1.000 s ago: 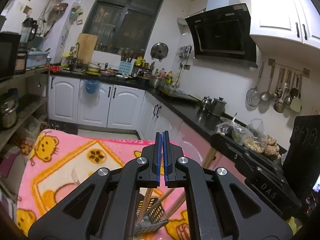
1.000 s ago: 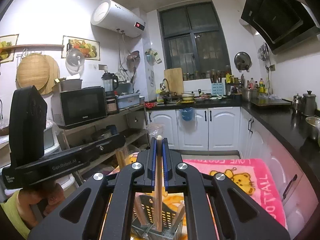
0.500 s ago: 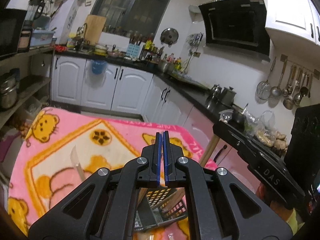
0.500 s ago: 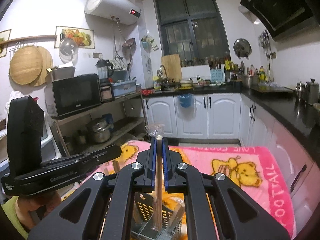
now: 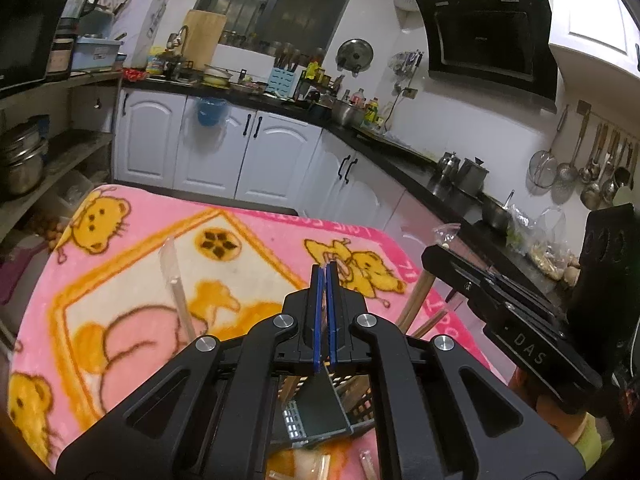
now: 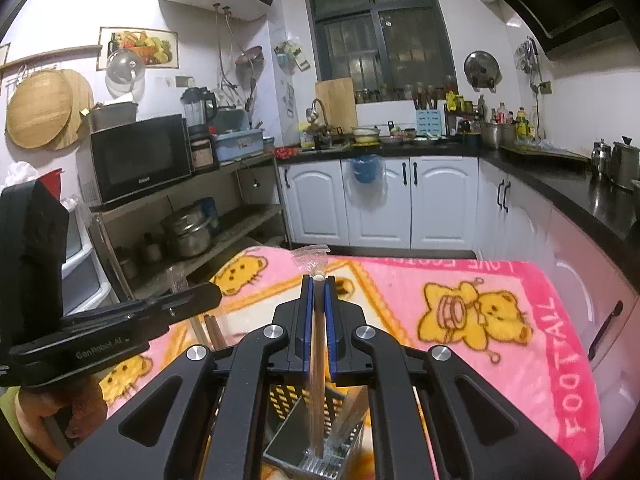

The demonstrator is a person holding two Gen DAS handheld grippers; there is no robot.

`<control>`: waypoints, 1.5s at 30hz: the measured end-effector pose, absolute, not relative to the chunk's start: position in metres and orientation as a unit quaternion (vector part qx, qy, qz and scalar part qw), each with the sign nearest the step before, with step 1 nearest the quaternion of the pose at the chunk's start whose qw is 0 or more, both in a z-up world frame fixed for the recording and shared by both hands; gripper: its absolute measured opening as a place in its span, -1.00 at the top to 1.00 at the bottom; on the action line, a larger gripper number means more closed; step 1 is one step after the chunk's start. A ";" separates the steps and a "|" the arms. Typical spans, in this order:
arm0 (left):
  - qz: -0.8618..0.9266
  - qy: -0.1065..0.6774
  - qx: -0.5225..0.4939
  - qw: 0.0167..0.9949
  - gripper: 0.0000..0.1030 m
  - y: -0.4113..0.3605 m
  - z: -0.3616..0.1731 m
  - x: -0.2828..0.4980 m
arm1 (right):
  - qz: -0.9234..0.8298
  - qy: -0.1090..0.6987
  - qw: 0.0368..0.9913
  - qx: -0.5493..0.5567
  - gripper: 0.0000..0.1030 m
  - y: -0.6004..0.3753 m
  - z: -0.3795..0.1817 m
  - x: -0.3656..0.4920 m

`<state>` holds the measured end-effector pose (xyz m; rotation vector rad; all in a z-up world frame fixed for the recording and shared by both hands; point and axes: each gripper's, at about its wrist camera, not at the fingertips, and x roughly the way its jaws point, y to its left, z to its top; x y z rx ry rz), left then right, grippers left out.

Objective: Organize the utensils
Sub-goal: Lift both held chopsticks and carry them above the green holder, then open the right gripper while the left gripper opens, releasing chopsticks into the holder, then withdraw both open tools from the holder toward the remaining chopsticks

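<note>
A dark perforated utensil holder [image 6: 316, 432] stands on the pink blanket [image 6: 500, 320], below both grippers; it also shows in the left wrist view [image 5: 320, 408]. My right gripper [image 6: 319, 280] is shut on wrapped chopsticks [image 6: 318, 360], held upright with the lower end inside the holder. My left gripper [image 5: 325, 270] is shut and empty above the holder. Wooden chopsticks [image 5: 416, 304] lean out of the holder. A clear-wrapped utensil [image 5: 176, 280] lies on the blanket to the left.
The blanket [image 5: 120, 280] covers the table. White cabinets [image 6: 380, 204] and a black countertop [image 6: 580, 196] stand behind. A shelf with a microwave [image 6: 140, 156] and pots stands at left. More wrapped pieces [image 5: 320, 466] lie near the holder.
Both grippers have tilted down toward the table. The right gripper has lowered the wrapped chopsticks deeper into the holder. The left gripper stays shut.
</note>
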<state>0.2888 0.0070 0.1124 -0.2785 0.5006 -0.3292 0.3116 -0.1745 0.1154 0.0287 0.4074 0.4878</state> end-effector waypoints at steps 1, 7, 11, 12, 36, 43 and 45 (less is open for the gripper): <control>-0.161 0.246 -0.137 0.946 0.99 0.007 0.112 0.287 | 0.239 0.202 0.950 0.012 0.88 -0.175 0.114 0.310; -0.152 0.249 -0.128 0.948 0.99 0.010 0.107 0.280 | 0.230 0.209 0.950 0.014 0.85 -0.179 0.111 0.305; -0.147 0.251 -0.129 0.948 0.99 0.014 0.105 0.274 | 0.227 0.216 0.950 0.020 0.70 -0.183 0.108 0.302; -0.146 0.251 -0.129 0.948 0.98 0.015 0.106 0.273 | 0.227 0.216 0.949 0.020 0.66 -0.183 0.108 0.300; -0.124 0.228 -0.138 0.956 -0.09 0.040 0.115 0.211 | 0.221 0.213 0.951 0.016 -0.14 -0.207 0.110 0.237; -0.116 0.223 -0.148 0.957 -0.32 0.051 0.110 0.191 | 0.221 0.209 0.953 0.014 -0.22 -0.210 0.108 0.218; -0.112 0.224 -0.148 0.957 -0.42 0.053 0.109 0.187 | 0.221 0.209 0.952 0.014 -0.22 -0.211 0.107 0.213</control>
